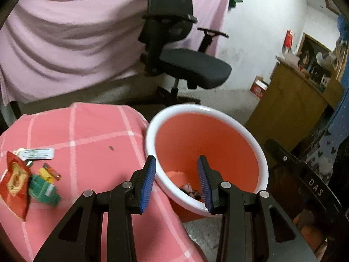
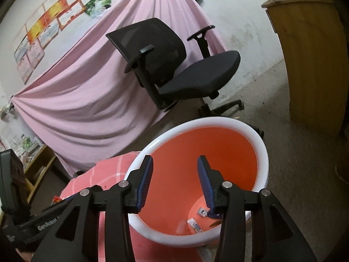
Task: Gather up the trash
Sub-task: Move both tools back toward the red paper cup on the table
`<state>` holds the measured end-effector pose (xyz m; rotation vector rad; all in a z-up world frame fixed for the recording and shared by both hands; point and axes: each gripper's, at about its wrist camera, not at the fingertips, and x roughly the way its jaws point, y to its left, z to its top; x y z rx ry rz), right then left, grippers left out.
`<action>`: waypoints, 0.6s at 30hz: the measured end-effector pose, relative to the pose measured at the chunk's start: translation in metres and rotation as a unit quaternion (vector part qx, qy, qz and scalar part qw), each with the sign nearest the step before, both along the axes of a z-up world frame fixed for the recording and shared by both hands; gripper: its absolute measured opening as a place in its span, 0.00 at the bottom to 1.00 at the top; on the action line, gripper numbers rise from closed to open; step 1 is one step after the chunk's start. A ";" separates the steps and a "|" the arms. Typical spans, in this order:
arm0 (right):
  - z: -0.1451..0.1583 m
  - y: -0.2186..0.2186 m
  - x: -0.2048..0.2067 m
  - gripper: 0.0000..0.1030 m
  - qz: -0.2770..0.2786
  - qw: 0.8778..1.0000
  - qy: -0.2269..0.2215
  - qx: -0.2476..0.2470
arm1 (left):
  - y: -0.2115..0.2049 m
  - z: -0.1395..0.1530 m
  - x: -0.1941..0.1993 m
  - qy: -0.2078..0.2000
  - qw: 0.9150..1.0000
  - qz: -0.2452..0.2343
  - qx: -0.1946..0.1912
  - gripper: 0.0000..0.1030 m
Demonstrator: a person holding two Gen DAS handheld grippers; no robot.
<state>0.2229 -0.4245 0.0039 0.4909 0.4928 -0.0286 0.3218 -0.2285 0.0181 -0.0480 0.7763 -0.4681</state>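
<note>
Pink draped cloth [image 1: 65,43] covers the back wall, with a black office chair [image 1: 185,61] on the floor in front of it and a wooden cabinet [image 1: 290,100] to the right.

Trash is in two places. Some lies at the bottom of the bin [image 1: 150,135], an orange bucket with a white rim that stands tilted against the edge of the worktop [image 1: 98,135]; the right wrist view shows small white wrappers [image 2: 196,227] down inside it. More waits on the pink checked cloth of the worktop, well left of the bin: a red packet [image 1: 15,183], a green wrapper [image 1: 43,190] touching it, a yellow piece [image 1: 47,173] just above the green one, and a white sachet [image 1: 37,154] near them.

Left gripper [image 1: 177,163] hangs over the near rim of the bin, its blue fingers [image 1: 148,183] apart with nothing between them; one is above the worktop edge, the other above the bin's inside. Right gripper [image 2: 174,163] points into the bin's mouth, its fingers [image 2: 145,185] likewise apart and empty. Part of the other gripper's black body shows at the edge of each view.
</note>
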 end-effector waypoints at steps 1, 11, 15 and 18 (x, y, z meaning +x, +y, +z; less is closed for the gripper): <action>0.003 0.002 -0.001 0.41 0.002 1.000 -0.006 -0.005 | 0.004 0.003 -0.002 -0.004 1.000 0.004 -0.003 0.33; 0.032 0.045 -0.009 0.64 0.030 0.995 -0.084 -0.051 | 0.064 0.036 -0.034 -0.088 0.994 0.056 -0.037 0.57; 0.043 0.066 -0.015 0.76 0.040 0.989 -0.128 -0.064 | 0.100 0.049 -0.058 -0.142 0.984 0.093 -0.062 0.86; 0.048 0.083 -0.016 0.83 0.053 0.984 -0.150 -0.075 | 0.128 0.057 -0.077 -0.194 0.970 0.127 -0.070 0.94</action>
